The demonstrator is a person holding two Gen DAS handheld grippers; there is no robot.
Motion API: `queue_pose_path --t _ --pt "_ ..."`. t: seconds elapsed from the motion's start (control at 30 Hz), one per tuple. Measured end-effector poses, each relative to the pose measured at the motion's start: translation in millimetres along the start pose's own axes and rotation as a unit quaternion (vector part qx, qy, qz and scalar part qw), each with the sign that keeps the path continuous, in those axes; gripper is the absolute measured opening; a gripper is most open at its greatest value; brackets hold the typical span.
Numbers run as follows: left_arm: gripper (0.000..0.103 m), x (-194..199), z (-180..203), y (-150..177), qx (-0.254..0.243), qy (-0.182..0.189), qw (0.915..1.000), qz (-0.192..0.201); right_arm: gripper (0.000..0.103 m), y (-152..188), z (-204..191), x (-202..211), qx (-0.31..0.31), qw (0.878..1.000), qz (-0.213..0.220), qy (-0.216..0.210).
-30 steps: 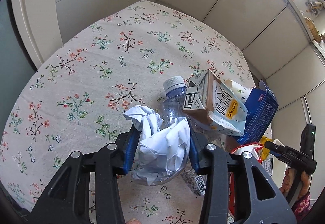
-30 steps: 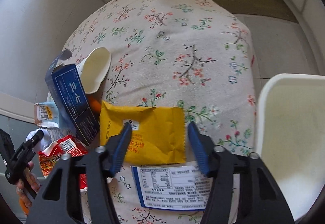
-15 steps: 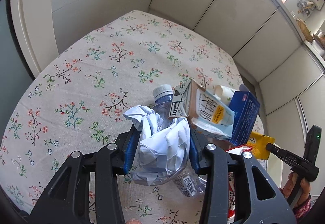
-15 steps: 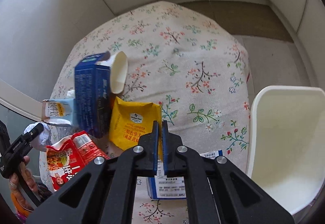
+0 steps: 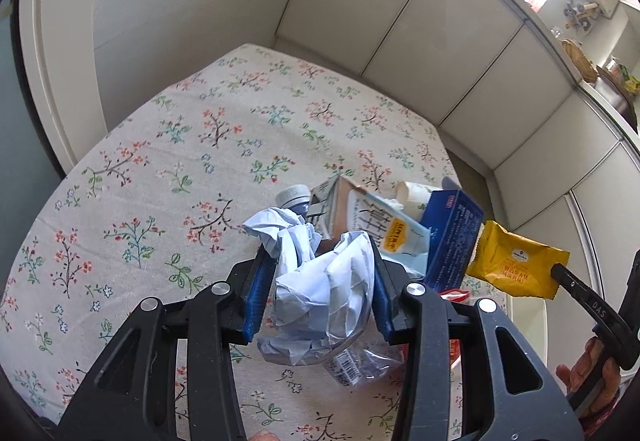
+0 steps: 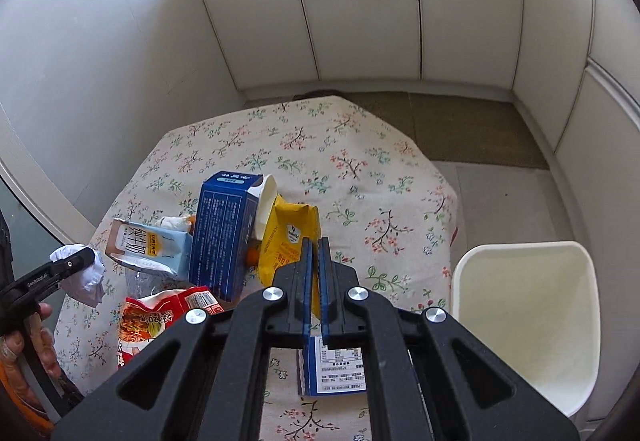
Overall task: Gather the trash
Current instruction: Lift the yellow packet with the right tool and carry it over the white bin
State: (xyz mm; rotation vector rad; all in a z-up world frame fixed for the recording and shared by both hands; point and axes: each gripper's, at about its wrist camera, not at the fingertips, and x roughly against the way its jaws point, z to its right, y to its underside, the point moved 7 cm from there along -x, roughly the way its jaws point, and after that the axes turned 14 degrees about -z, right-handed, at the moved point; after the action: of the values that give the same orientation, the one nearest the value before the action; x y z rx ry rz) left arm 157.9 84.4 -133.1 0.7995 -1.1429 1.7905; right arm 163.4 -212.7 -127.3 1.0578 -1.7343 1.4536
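My left gripper point(image 5: 318, 273) is shut on a crumpled ball of pale blue paper point(image 5: 320, 289) and holds it above the floral tablecloth point(image 5: 192, 161). My right gripper point(image 6: 315, 253) is shut on a yellow snack packet point(image 6: 286, 241) and holds it in the air; the packet also shows in the left wrist view point(image 5: 516, 267). A white bin point(image 6: 528, 325) stands beside the table at the right. On the table lie a milk carton point(image 5: 372, 221), a blue box point(image 5: 452, 233), a clear plastic bottle point(image 5: 294, 199) and a red snack bag point(image 6: 160, 317).
A white paper cup point(image 6: 267, 203) lies behind the blue box. A blue-edged white packet point(image 6: 336, 365) lies on the cloth under my right gripper. White cabinet doors point(image 6: 360, 9) run around the table. Brown floor point(image 6: 460, 125) shows behind it.
My right gripper shut on the yellow packet and lifted it off the table. My left gripper rose with the crumpled paper still in it.
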Motion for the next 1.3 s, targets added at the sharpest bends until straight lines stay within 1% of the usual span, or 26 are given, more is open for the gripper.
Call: queue_pose_path --t 0.1,0.27,0.47,0.63,0.8,0.9,1.17,1.3 --pt "0.041 6 5 -1 -0.005 0.002 0.9999 0.010 0.003 1 -2 7 0.004 1.000 0.011 0.004" --pt "0.041 16 14 0 -0.014 0.006 0.9996 0.022 0.003 0 -6 27 0.013 0.999 0.041 0.011" --pt "0.041 34 36 0 -0.036 0.010 0.9983 0.045 0.003 1 -7 56 0.024 0.996 0.083 0.031" --pt "0.041 45 55 5 -0.048 0.016 0.9970 0.058 0.003 3 1 78 0.021 0.993 0.112 0.045" --pt "0.041 50 75 10 -0.064 0.023 0.9958 0.062 0.003 7 18 98 0.006 0.988 0.138 0.070" --pt "0.041 56 91 13 -0.078 0.027 0.9943 0.068 0.003 11 35 111 -0.013 0.985 0.149 0.085" --pt "0.041 59 131 22 -0.109 0.040 0.9907 0.071 0.003 26 79 126 -0.066 0.980 0.155 0.110" --pt "0.041 56 153 28 -0.128 0.044 0.9884 0.069 0.003 35 104 131 -0.097 0.976 0.147 0.128"
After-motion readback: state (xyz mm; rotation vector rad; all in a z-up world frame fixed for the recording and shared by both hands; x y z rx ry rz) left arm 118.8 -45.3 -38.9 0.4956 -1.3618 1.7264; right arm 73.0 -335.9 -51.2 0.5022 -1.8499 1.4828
